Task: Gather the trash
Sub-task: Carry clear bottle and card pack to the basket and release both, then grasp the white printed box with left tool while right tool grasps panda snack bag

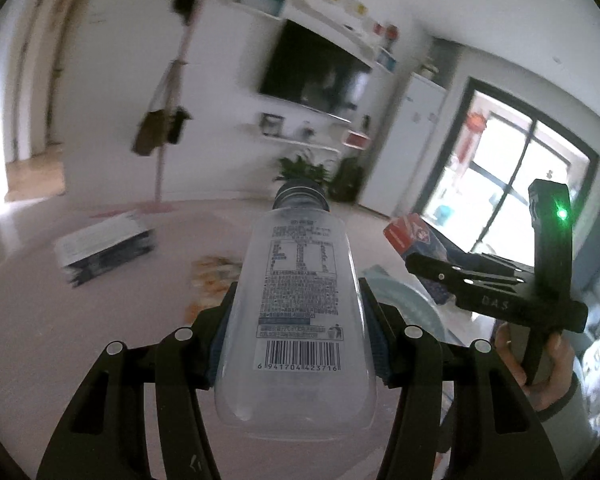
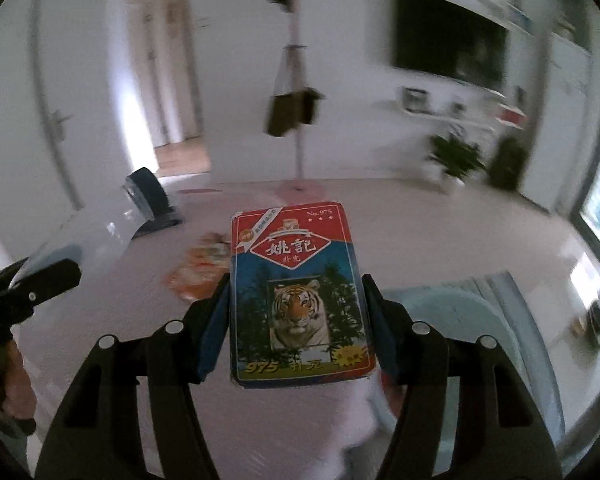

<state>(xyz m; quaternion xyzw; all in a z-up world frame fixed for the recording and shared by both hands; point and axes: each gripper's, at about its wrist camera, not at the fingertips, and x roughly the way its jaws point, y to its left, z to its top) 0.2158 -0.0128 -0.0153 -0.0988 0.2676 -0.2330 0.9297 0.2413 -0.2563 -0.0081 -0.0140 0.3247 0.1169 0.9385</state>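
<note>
Left wrist view: the left gripper [image 1: 298, 320] is raised above the pinkish table [image 1: 40, 320] and points across the room toward the wall with the television [image 1: 316, 68]. Its two fingers [image 1: 220, 332] are clamped on one clear plastic bottle [image 1: 298, 312], which lies along them with the dark cap end away from the camera and the barcode label facing up. The bottle is held off the table. To the right, the right gripper [image 1: 436, 268] is held by a hand [image 1: 540, 360] at about the same height, seen from the side, with a green light on its upright part; a red and blue card box [image 1: 410, 232] sticks out past its tip. On the table lie one stack of books [image 1: 104, 248] at the left and one orange wrapper [image 1: 212, 276] just behind the bottle. One pale blue chair [image 1: 400, 296] shows at the right.

Right wrist view: the right gripper [image 2: 298, 324] is also lifted over the table [image 2: 420, 232], level and aimed forward. Its fingers [image 2: 212, 320] are closed on the sides of the one card box [image 2: 298, 300], tiger picture up. The left gripper [image 2: 52, 280] enters from the left edge, carrying the bottle [image 2: 100, 232]. The orange wrapper [image 2: 200, 272] lies on the table between the two. The chair [image 2: 480, 312] sits low at the right.
</note>
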